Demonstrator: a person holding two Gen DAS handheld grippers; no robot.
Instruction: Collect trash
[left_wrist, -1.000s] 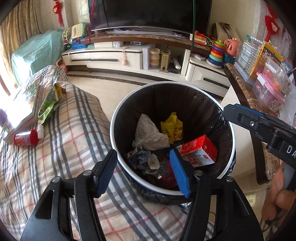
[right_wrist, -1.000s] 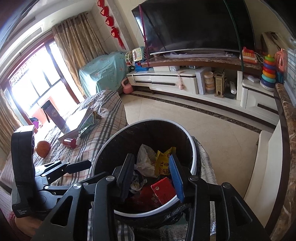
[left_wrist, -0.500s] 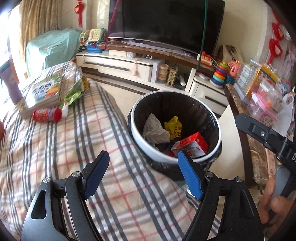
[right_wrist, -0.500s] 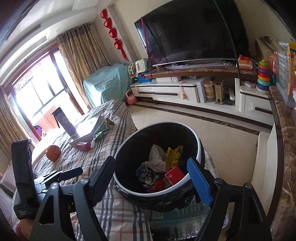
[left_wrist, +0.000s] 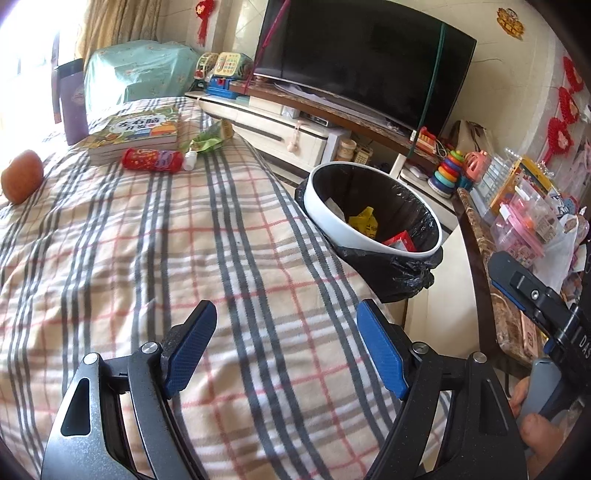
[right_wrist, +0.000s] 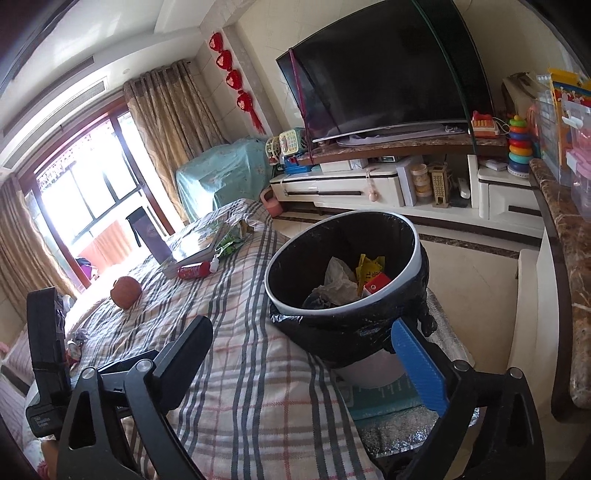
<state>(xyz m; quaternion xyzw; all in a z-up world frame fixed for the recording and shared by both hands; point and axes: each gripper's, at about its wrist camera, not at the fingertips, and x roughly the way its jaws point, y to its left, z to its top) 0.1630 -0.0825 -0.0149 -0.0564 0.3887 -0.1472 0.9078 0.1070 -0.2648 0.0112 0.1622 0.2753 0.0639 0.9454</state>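
Note:
A white trash bin (left_wrist: 354, 236) with a black liner stands beside the plaid-covered table (left_wrist: 147, 258); it also shows in the right wrist view (right_wrist: 417, 258). Inside lie crumpled paper (right_wrist: 338, 277), a yellow wrapper (right_wrist: 369, 267) and a red box (right_wrist: 376, 284). On the far table lie a red tube (left_wrist: 151, 159), a small white bottle (left_wrist: 190, 159) and a green wrapper (left_wrist: 210, 140). My left gripper (left_wrist: 286, 350) is open and empty above the cloth. My right gripper (right_wrist: 306, 354) is open and empty, near the bin's front.
Books (left_wrist: 136, 133), an orange fruit (left_wrist: 22, 179) and a purple cup (left_wrist: 72, 103) sit at the table's far end. A TV stand (right_wrist: 351, 184) with toys lines the back wall. A marble counter (right_wrist: 565, 251) with plastic boxes runs along the right.
Both grippers have pulled back and up from over the bin, towards the table. The right gripper's jaws have spread wider. The bin now lies farther ahead in both views.

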